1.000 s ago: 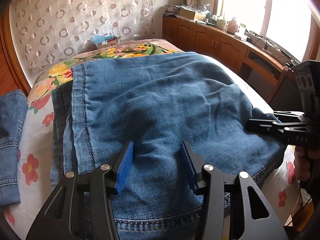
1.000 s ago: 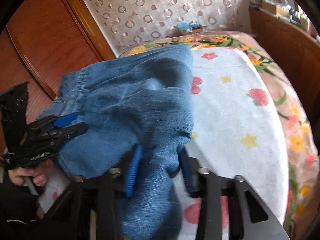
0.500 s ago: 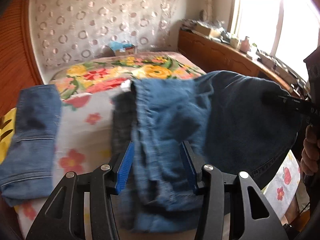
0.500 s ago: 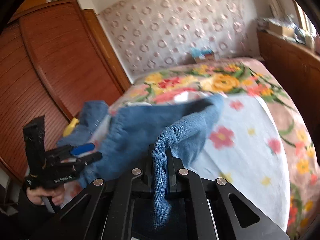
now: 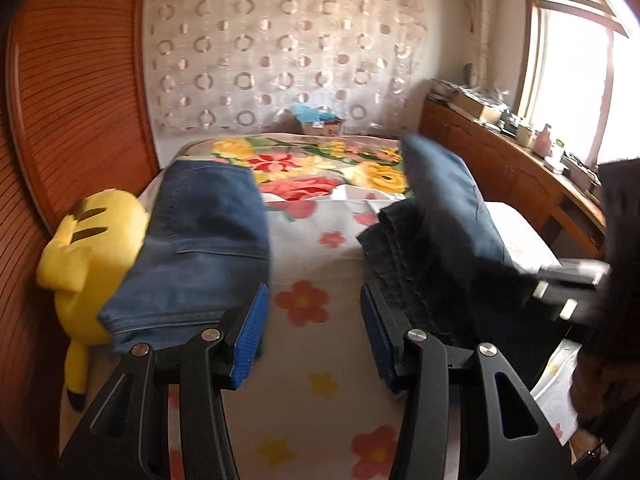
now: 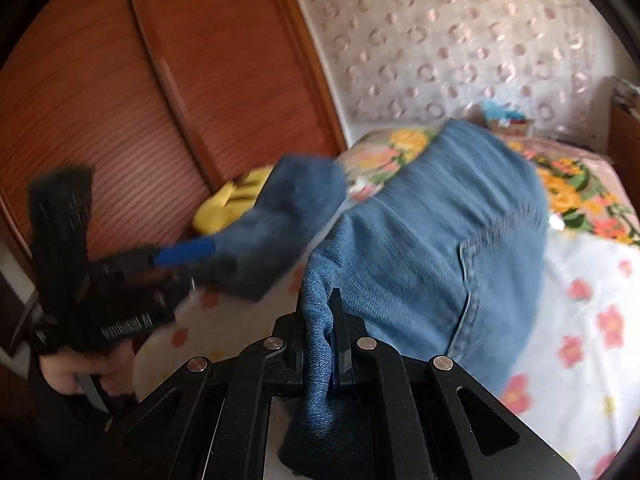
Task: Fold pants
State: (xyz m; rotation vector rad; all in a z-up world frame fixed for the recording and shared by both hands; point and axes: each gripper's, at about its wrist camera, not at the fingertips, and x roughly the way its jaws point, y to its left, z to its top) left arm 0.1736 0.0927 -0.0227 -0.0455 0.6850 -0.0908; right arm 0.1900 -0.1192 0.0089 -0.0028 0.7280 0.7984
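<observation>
In the left wrist view, the left gripper [image 5: 314,334] is seen spread wide with nothing between its blue pads [image 5: 250,338], hovering above the flowered bed [image 5: 316,408]. A folded pair of jeans [image 5: 200,248] lies on the bed's left side, touching a yellow plush toy [image 5: 90,248] by the wooden wardrobe [image 5: 60,100]; it appears to have been set aside as finished. To the right, the pants [image 5: 444,224] being handled are seen bunched and raised off the bed, blurred, with the right gripper [image 5: 568,280] at their near edge.

In the right wrist view, the right gripper [image 6: 322,344] is seen clamped narrowly on a fold of the pants [image 6: 432,248], whose bulk is draped forward from the jaws over the bed [image 6: 592,320]. The cloth is probably held this way so that the bundle can be carried as one piece. The left gripper [image 6: 196,258] is shown to the left, just beside the folded pair of jeans [image 6: 288,216]; whether they touch cannot be told through the blur.
</observation>
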